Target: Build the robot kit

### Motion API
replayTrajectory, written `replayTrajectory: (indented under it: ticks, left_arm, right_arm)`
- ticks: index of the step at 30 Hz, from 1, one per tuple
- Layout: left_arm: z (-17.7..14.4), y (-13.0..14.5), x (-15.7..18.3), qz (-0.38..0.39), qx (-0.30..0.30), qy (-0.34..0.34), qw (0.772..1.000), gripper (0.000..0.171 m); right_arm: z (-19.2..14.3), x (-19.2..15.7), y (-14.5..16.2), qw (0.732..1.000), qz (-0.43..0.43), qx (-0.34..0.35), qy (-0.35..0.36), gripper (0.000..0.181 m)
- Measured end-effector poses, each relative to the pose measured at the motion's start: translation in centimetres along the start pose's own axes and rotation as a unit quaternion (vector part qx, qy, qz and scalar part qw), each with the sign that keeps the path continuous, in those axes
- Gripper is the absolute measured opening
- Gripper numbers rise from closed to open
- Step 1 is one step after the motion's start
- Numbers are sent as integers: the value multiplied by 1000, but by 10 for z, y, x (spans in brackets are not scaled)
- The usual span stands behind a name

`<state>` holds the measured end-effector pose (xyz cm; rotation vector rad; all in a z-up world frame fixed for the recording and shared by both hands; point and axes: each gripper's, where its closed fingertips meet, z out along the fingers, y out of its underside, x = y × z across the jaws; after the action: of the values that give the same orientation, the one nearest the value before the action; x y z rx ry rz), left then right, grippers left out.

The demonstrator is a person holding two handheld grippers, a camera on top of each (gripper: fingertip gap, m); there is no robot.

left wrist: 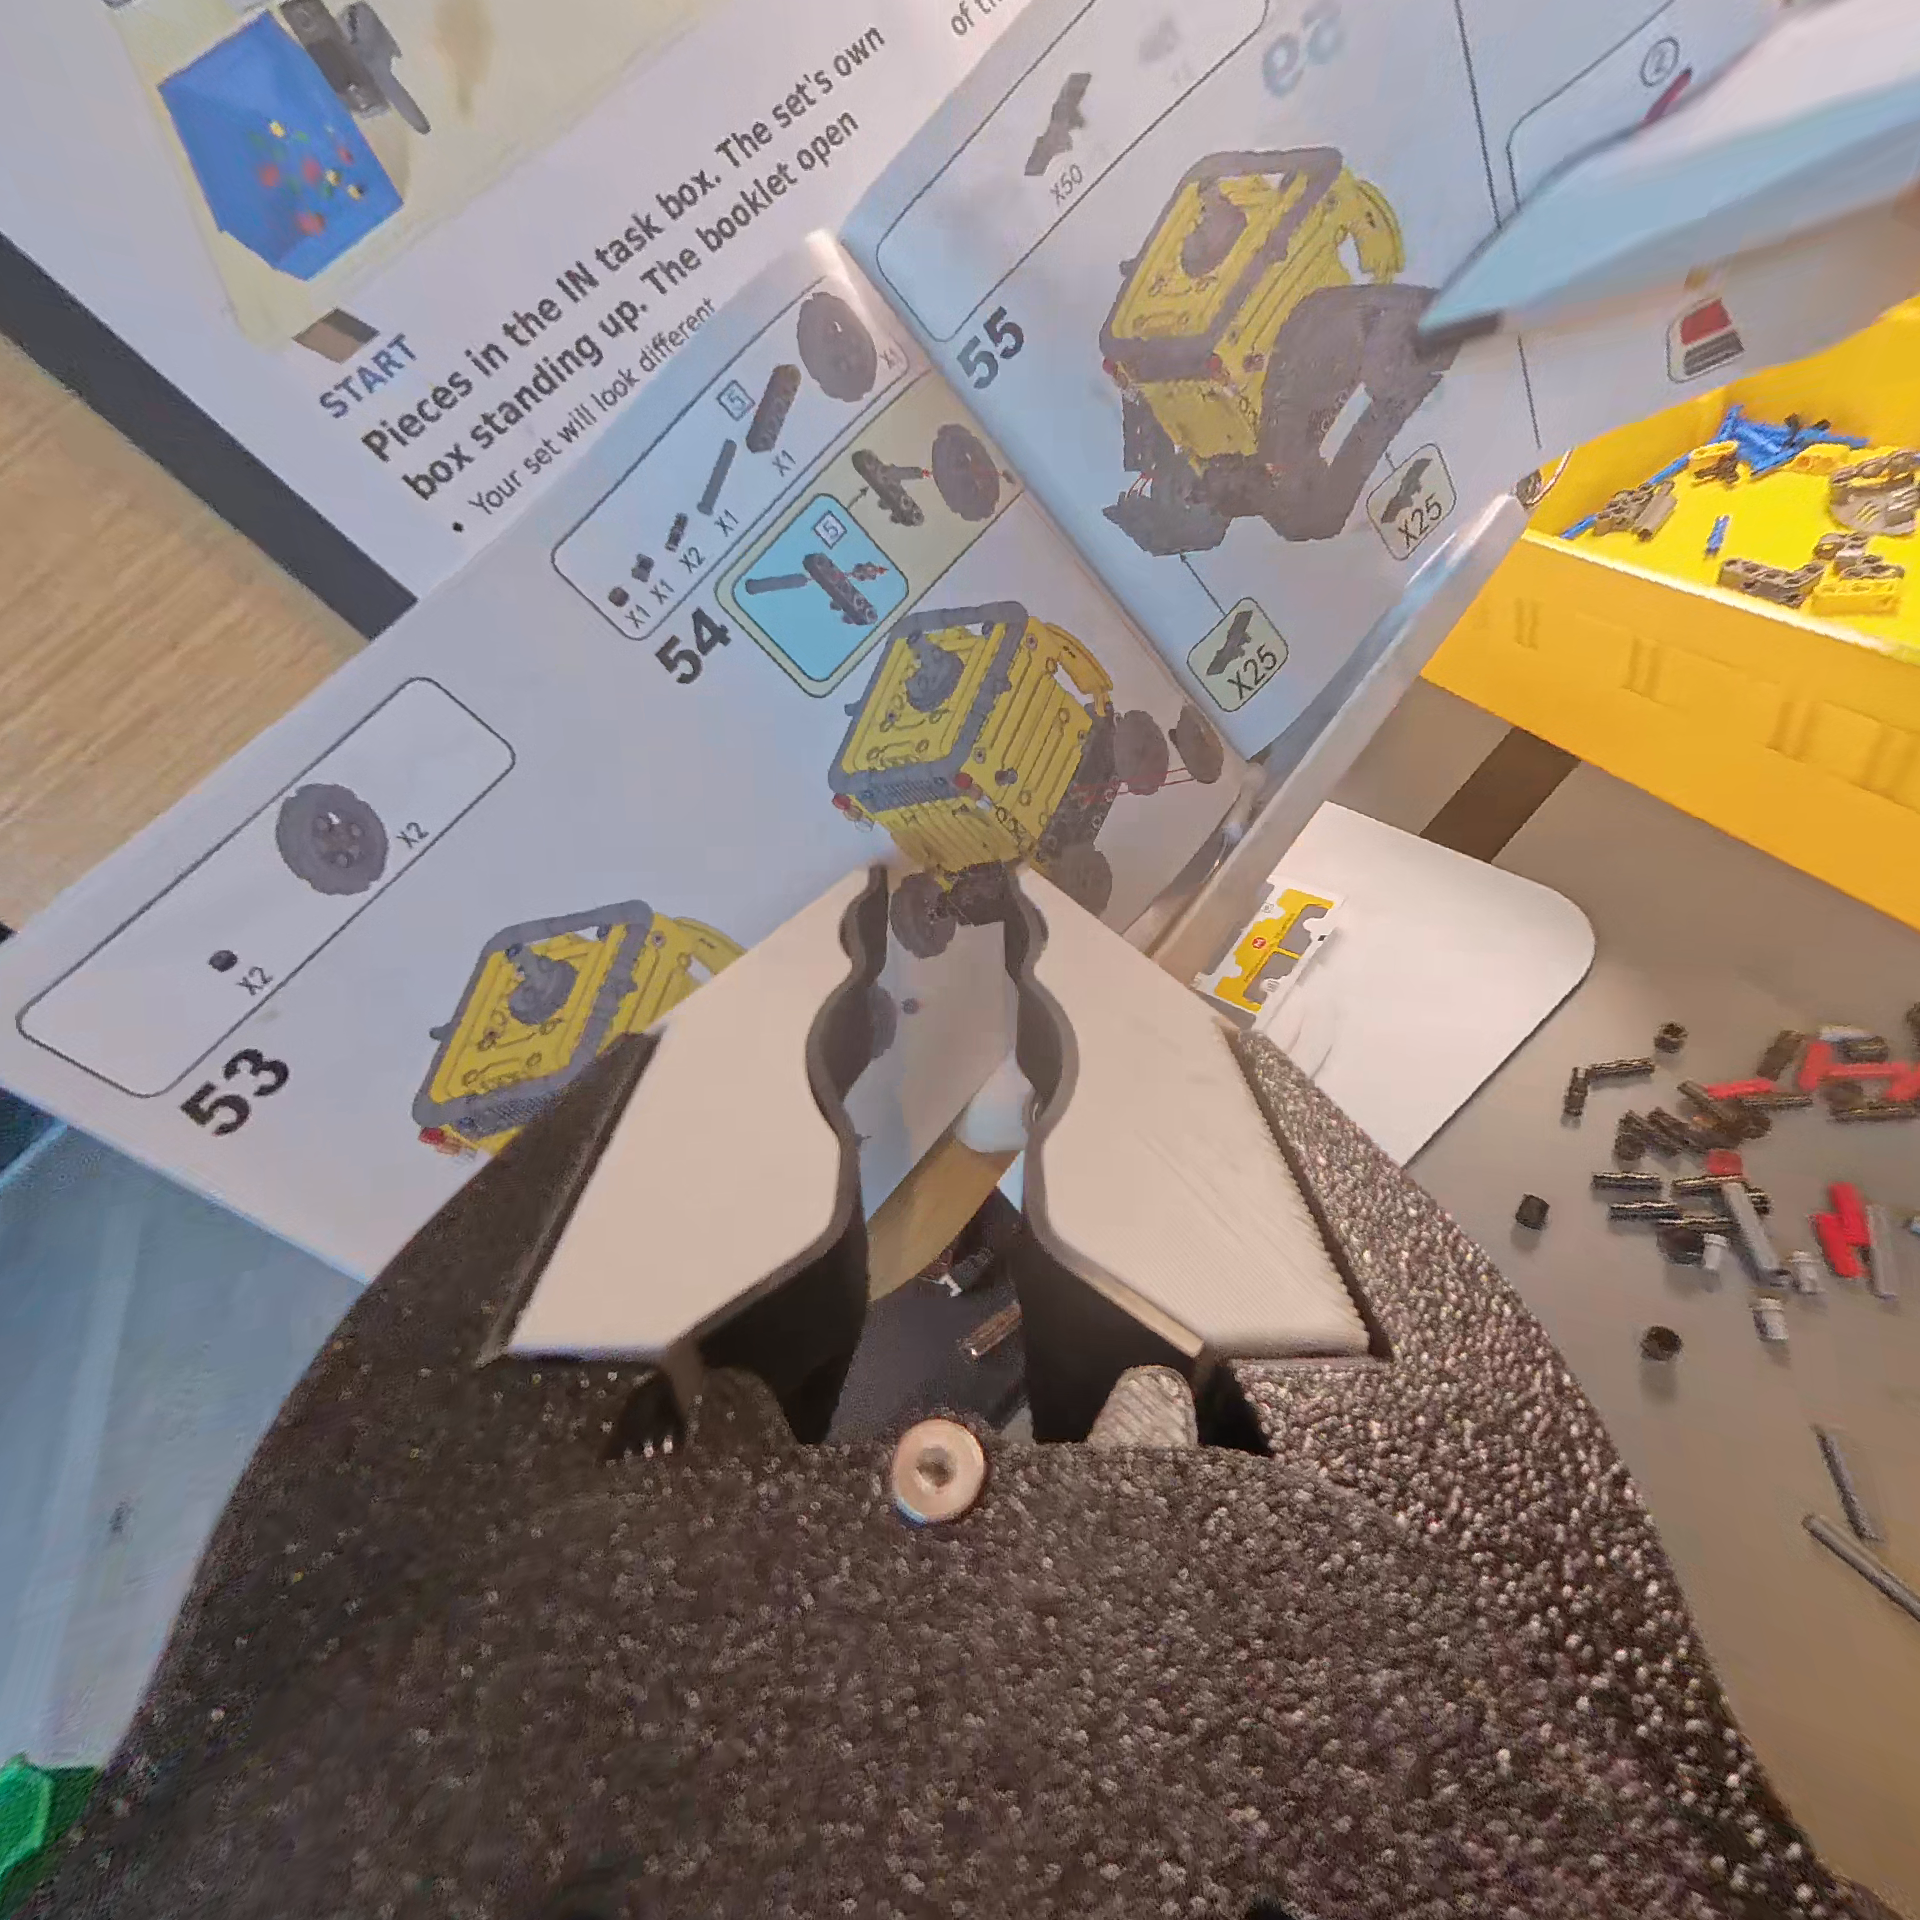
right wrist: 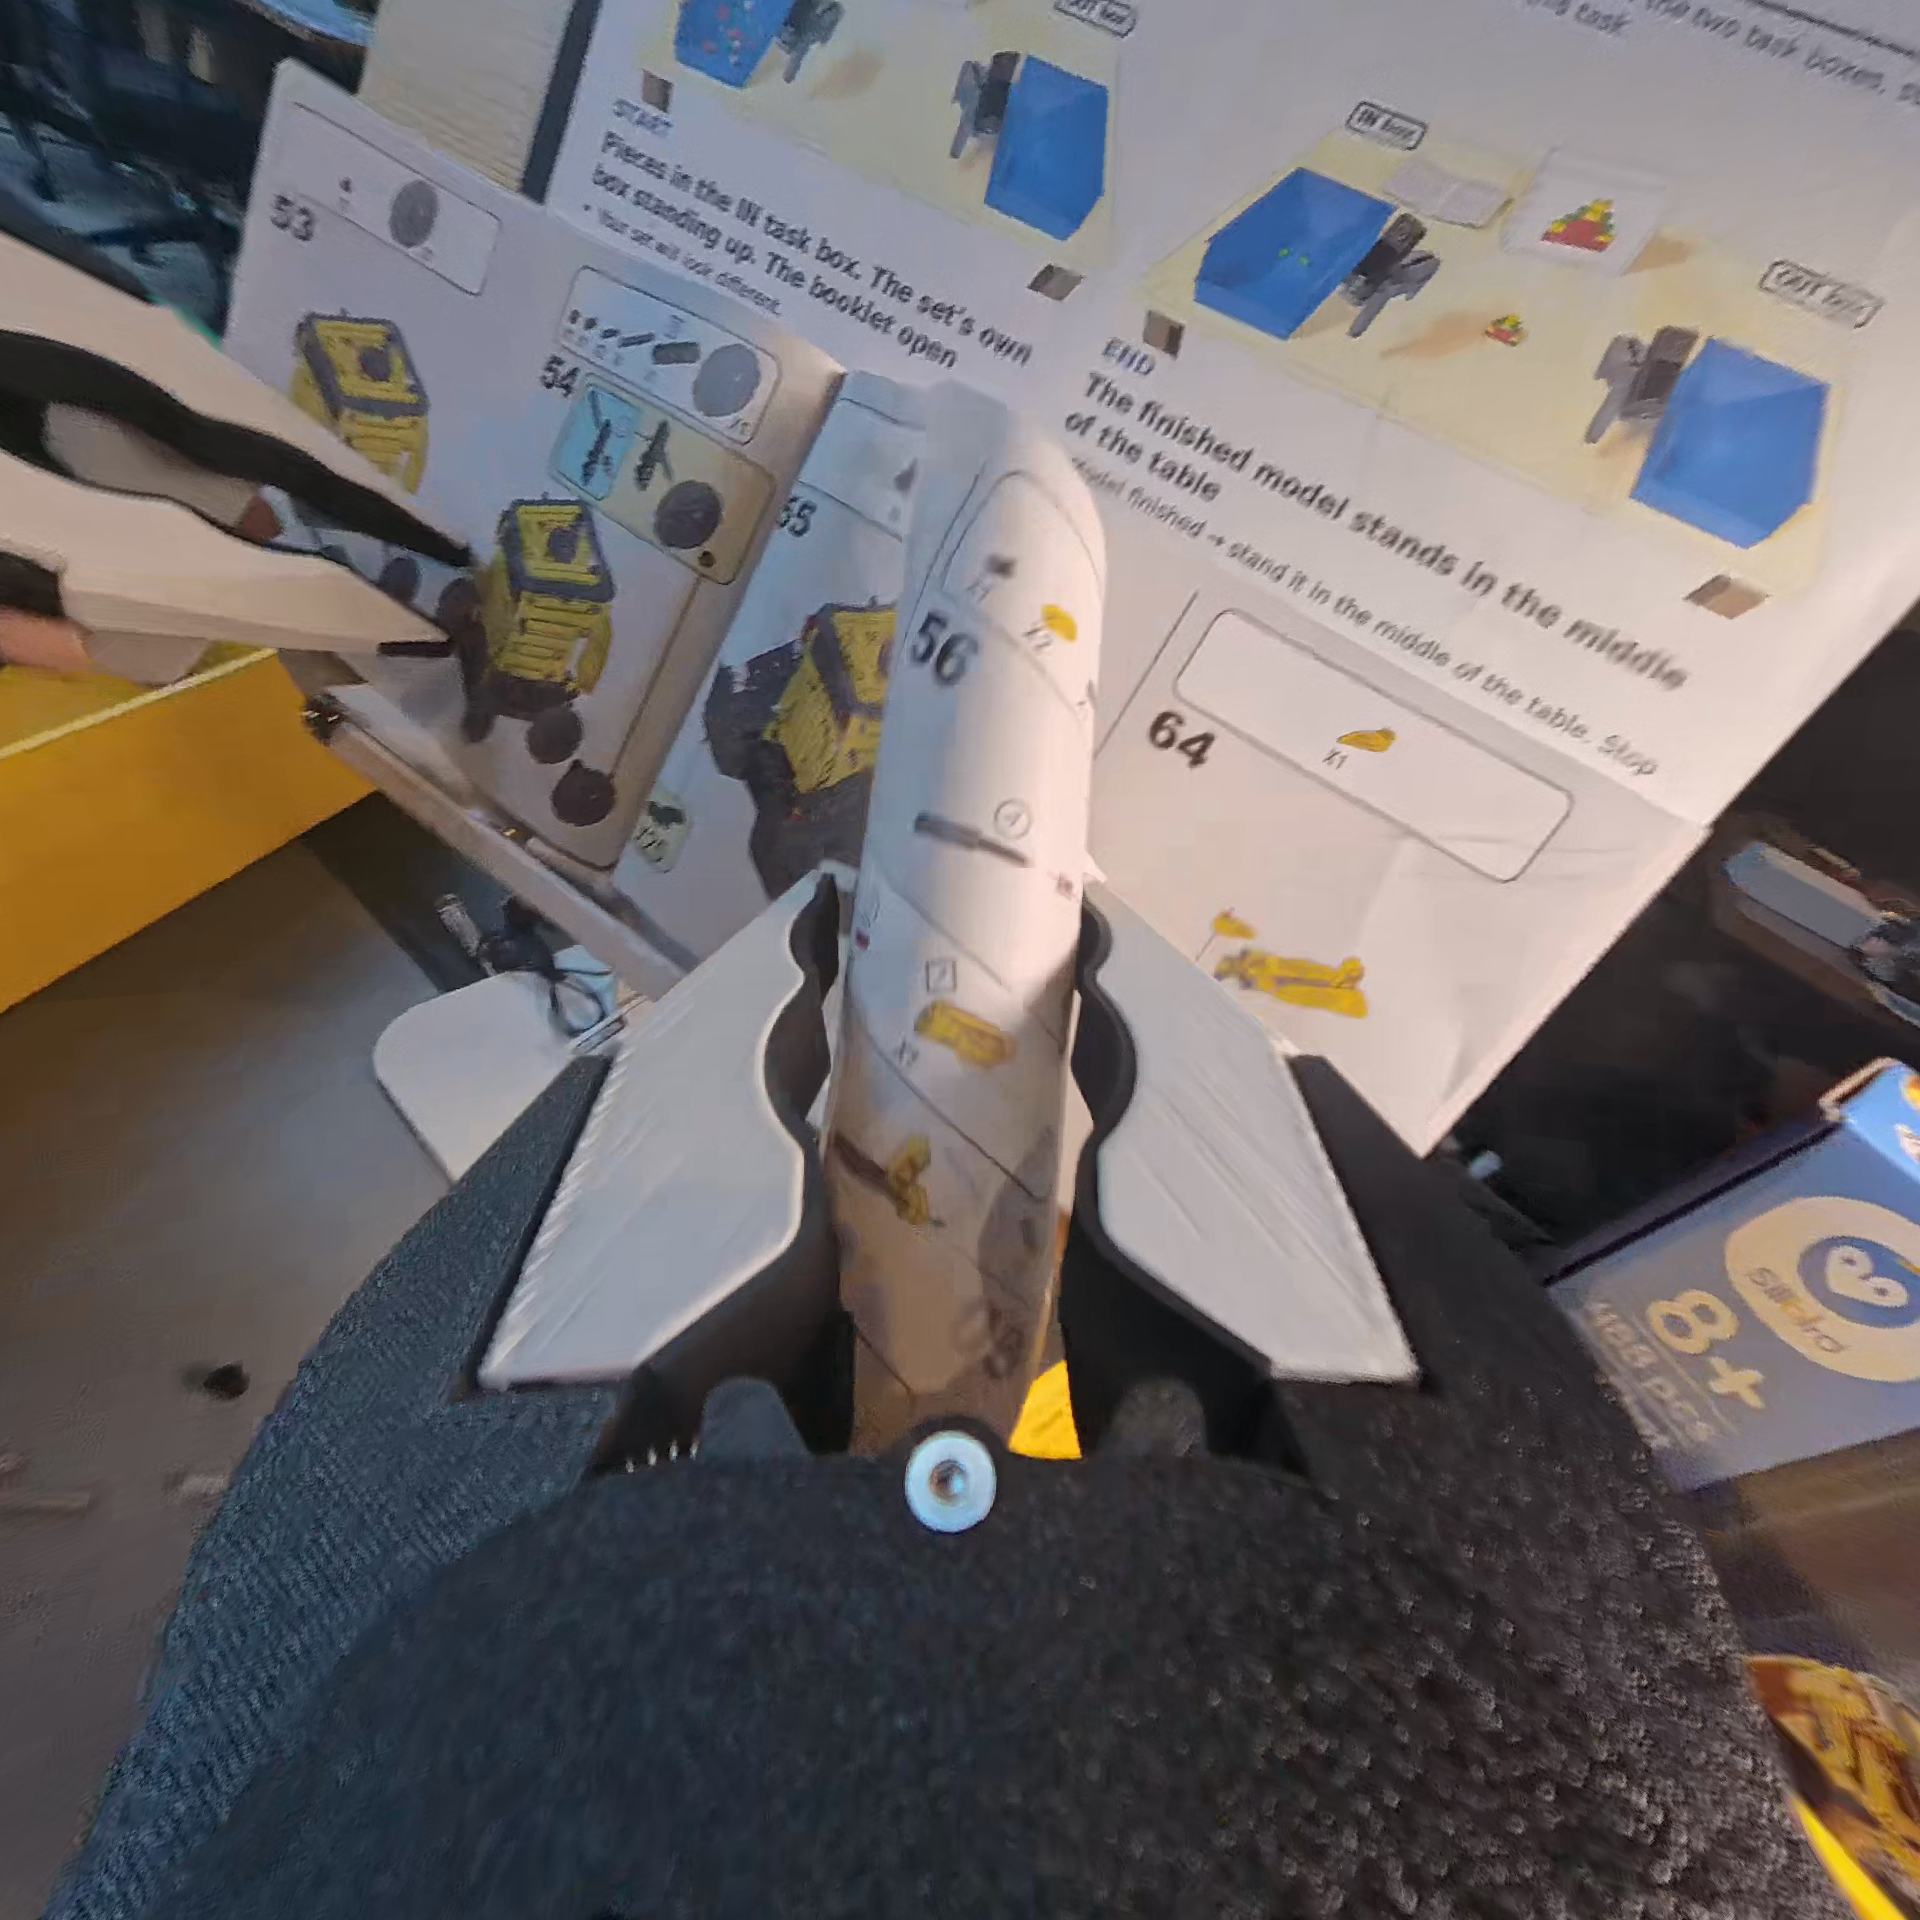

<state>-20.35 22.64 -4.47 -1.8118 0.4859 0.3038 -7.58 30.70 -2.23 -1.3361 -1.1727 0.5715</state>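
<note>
An open building-instruction booklet (left wrist: 623, 790) stands propped on a stand. My left gripper (left wrist: 951, 883) is slightly open, with its tips at the lower part of the left-hand page, over a drawing of a yellow vehicle. I cannot tell if it touches the paper. It also shows in the right wrist view (right wrist: 447, 613) at the left. My right gripper (right wrist: 951, 894) is shut on a curled bundle of pages (right wrist: 987, 727) lifted from the right half of the booklet (right wrist: 416, 343). One of its fingers (left wrist: 1455, 317) shows at the top right of the left wrist view.
A large printed sheet (right wrist: 1351, 416) stands behind the booklet. A yellow tray (left wrist: 1662, 665) with small building pieces is to the right. Loose black, red and grey pieces (left wrist: 1745, 1174) lie on the grey table. The white stand base (left wrist: 1455, 935) and a blue box (right wrist: 1766, 1299) are nearby.
</note>
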Motion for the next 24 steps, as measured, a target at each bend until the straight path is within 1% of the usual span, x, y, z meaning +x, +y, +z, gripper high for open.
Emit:
replayTrajectory:
  ticks: [2, 3, 5, 7, 9, 11, 12, 14, 15, 16, 17, 18, 19, 20, 21, 23, 24]
  left_arm:
    - [-4, 0, 1, -29, 0, 18, 999, 25]
    - [-7, -1, 2, -46, 6, 29, 998, 26]
    - [-14, -11, 7, -91, 29, 64, 993, 33]
    - [-25, -30, 16, -147, 71, 112, 980, 40]
    - [-43, -55, 27, -207, 123, 170, 956, 50]
    - [-63, -75, 35, -255, 164, 216, 928, 58]
    - [-70, -80, 38, -269, 175, 228, 919, 60]
    - [-76, -81, 42, -287, 172, 238, 912, 64]
    - [-76, -78, 44, -292, 163, 238, 912, 66]
    - [-73, -71, 42, -293, 149, 223, 918, 65]
    - [-69, -63, 38, -283, 134, 200, 928, 61]
    - [-65, -53, 32, -267, 115, 168, 942, 49]
    - [-62, -43, 20, -251, 100, 125, 955, 32]
    - [-61, -36, 11, -235, 94, 97, 963, 21]
    - [-62, -30, 3, -223, 87, 81, 967, 15]
    - [-61, -16, -11, -220, 65, 65, 971, 14]
    - [-62, -11, -17, -220, 62, 61, 972, 12]
  right_arm:
    - [-10, -25, 13, 997, 21, -12, -73, 44]
    - [-16, -38, 17, 993, 36, -8, -110, 43]
    - [-29, -62, 11, 984, 48, 23, -169, 35]
    - [-35, -78, -5, 980, 34, 61, -187, 30]
    - [-34, -94, -22, 977, 14, 84, -195, 31]
    - [-26, -115, -31, 974, -16, 83, -210, 34]
    - [-19, -126, -34, 973, -30, 80, -214, 39]
    - [-3, -144, -39, 973, -54, 73, -212, 46]
    - [5, -153, -41, 972, -61, 72, -213, 52]
    - [13, -163, -42, 971, -65, 70, -219, 59]
    - [18, -172, -43, 969, -67, 68, -229, 66]
    - [23, -180, -42, 967, -70, 62, -239, 72]
    - [25, -188, -41, 963, -71, 56, -253, 79]
    - [24, -193, -40, 961, -67, 55, -264, 83]
    - [20, -196, -41, 958, -61, 58, -276, 85]
    - [8, -195, -48, 954, -48, 78, -284, 84]
    - [3, -186, -53, 957, -40, 90, -272, 81]
